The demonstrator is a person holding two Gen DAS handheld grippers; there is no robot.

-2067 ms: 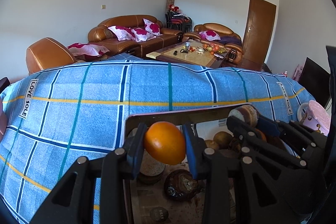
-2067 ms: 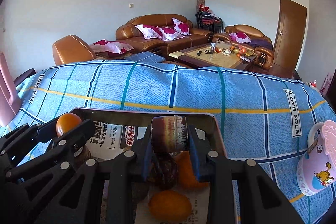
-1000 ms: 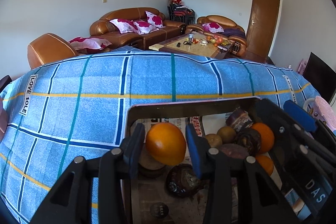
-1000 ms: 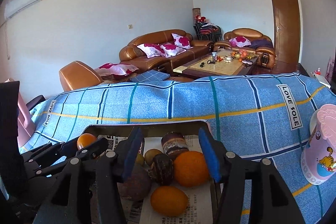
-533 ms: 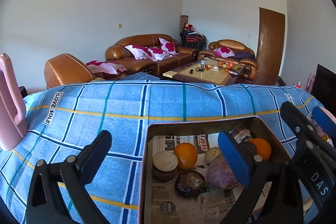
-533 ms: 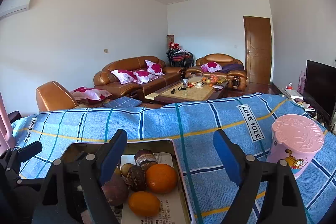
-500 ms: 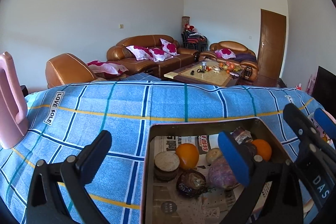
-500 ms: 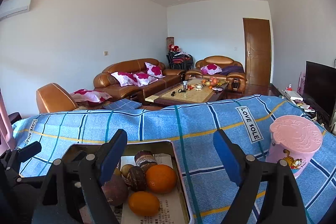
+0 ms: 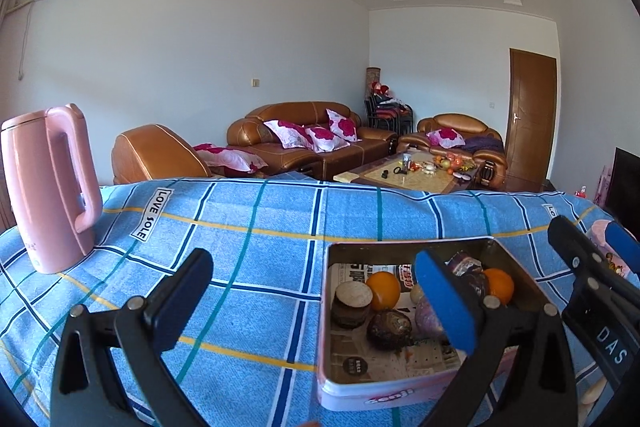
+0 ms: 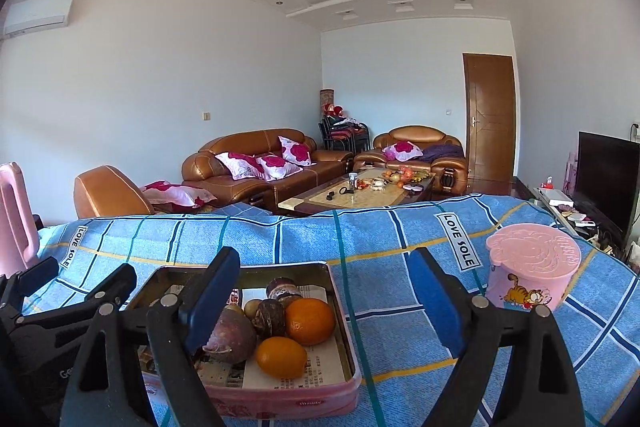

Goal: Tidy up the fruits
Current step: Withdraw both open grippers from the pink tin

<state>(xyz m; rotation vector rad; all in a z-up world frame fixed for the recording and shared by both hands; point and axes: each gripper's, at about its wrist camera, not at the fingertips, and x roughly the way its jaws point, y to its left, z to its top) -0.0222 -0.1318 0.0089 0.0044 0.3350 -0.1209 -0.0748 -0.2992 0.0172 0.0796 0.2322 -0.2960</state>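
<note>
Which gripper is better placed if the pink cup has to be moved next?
Probably right. The right gripper is empty, jaws opening, and the pink cup stands beside its right finger. In the left view, the cup sits far off, behind the right gripper.

A table draped in a blue plaid cloth [image 9: 256, 227] with navy, teal and yellow stripes and white "LOVE SOLE" labels fills the foreground of a living room. Directly on the cloth sit three things: a tall pink plastic electric kettle [image 9: 48, 187] upright near the left edge, a shallow rectangular pink metal tin [image 10: 340, 315] lined with newspaper and holding fruit near the middle, and a round pink lidded container [image 10: 532, 275] printed with an orange cartoon cat, well apart to the right.
</note>
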